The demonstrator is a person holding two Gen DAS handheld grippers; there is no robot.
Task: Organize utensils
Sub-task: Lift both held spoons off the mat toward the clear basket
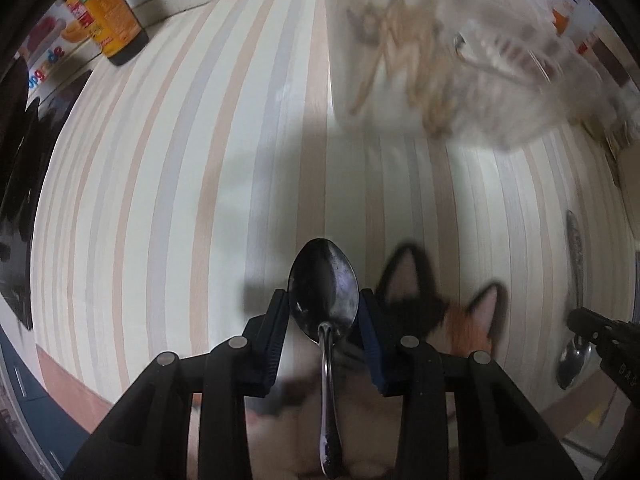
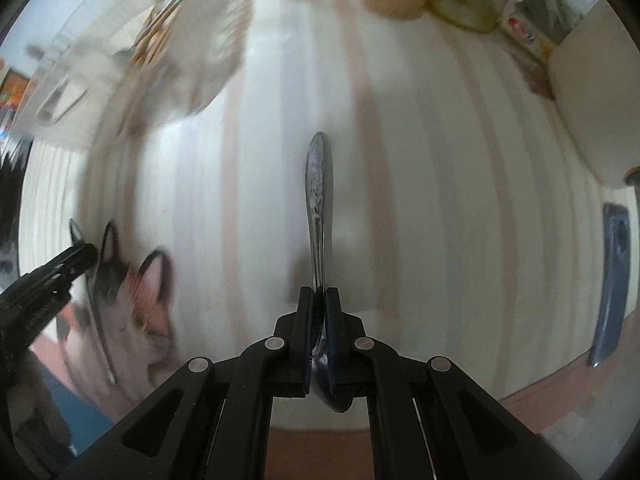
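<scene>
My left gripper (image 1: 324,300) is shut on a metal spoon (image 1: 324,296); its bowl sits between the pads and its handle runs back toward the camera. My right gripper (image 2: 319,294) is shut on a second spoon (image 2: 318,184) by the bowl end, with the patterned handle pointing forward over the striped table. That second spoon also shows at the right edge of the left wrist view (image 1: 575,248), held by the right gripper (image 1: 588,320). The left gripper shows at the left of the right wrist view (image 2: 80,258). A clear container with wooden utensils (image 1: 400,48) stands far right, blurred.
A cat (image 1: 452,312) sits at the near table edge between the grippers, also in the right wrist view (image 2: 132,292). A dark jar (image 1: 112,20) stands far left. Jars and packets (image 2: 460,8) line the far side. A dark blue object (image 2: 612,280) lies at the right edge.
</scene>
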